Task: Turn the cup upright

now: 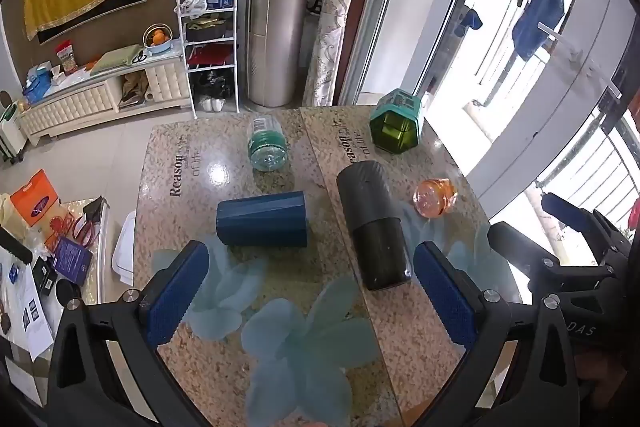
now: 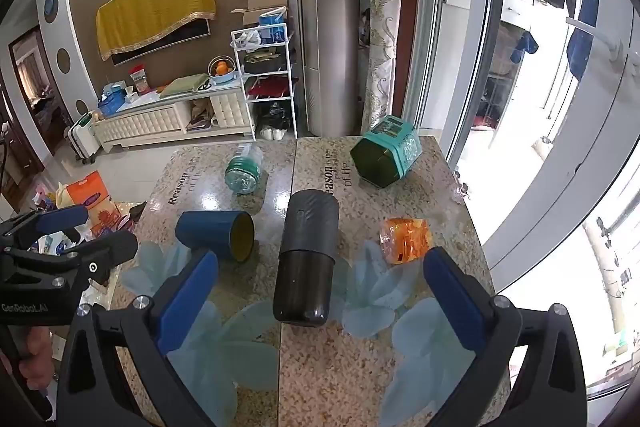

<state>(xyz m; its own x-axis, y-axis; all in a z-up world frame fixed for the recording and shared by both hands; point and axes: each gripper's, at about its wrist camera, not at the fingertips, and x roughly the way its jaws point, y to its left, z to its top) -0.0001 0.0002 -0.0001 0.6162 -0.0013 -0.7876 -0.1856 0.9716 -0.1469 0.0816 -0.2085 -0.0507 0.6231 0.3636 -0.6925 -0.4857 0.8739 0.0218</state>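
Nothing is grasped yet; the work appears to be at the approach step. The left gripper (image 1: 308,291) hangs above the table (image 1: 320,367) with its jaws wide apart and empty, and the right gripper (image 2: 320,299) is the same. In the left view the blue cup (image 1: 262,219) lies on its side at 11 o'clock, near the left finger, its mouth toward the black flask (image 1: 372,227) at 1 o'clock. Next the jaws must probably come down around the cup's body. Farther away lie a clear bottle (image 1: 267,147), an orange jar (image 1: 434,197) and a green tin (image 1: 396,123).
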